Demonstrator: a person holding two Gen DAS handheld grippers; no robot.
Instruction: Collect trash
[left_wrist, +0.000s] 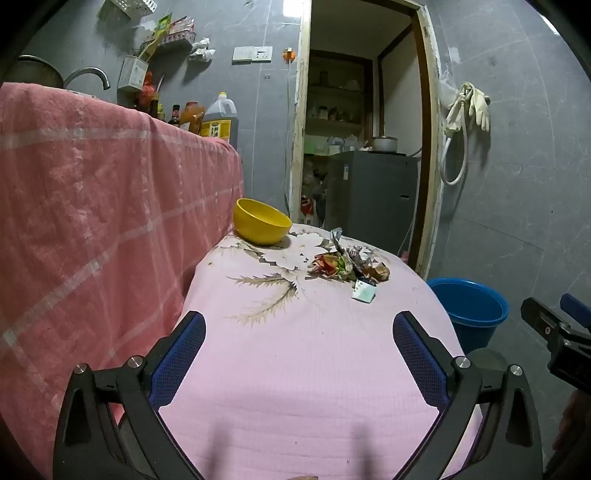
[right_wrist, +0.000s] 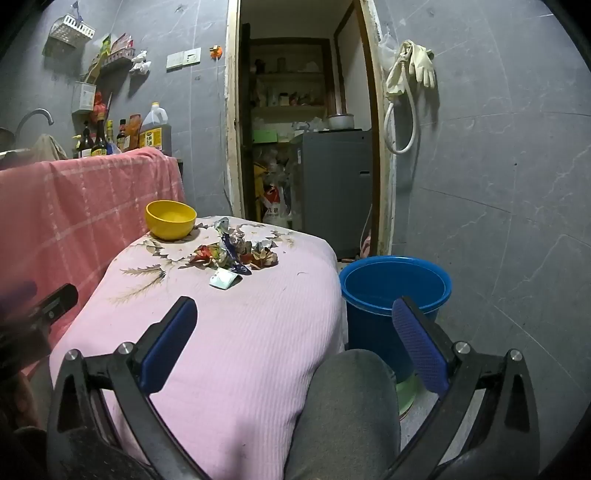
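A pile of crumpled wrappers and scraps (left_wrist: 345, 266) lies on the far part of the pink-covered table (left_wrist: 303, 354); it also shows in the right wrist view (right_wrist: 232, 254). A small white packet (left_wrist: 364, 291) lies just in front of the pile (right_wrist: 223, 278). A blue bucket (right_wrist: 393, 291) stands on the floor right of the table (left_wrist: 471, 314). My left gripper (left_wrist: 299, 325) is open and empty above the near table. My right gripper (right_wrist: 295, 314) is open and empty over the table's right edge, well short of the trash.
A yellow bowl (left_wrist: 262, 221) sits at the table's far left corner (right_wrist: 170, 219). A pink cloth-covered counter (left_wrist: 92, 206) rises on the left with bottles on it. An open doorway (right_wrist: 306, 129) lies behind. The person's grey-clad knee (right_wrist: 347, 410) is below the right gripper.
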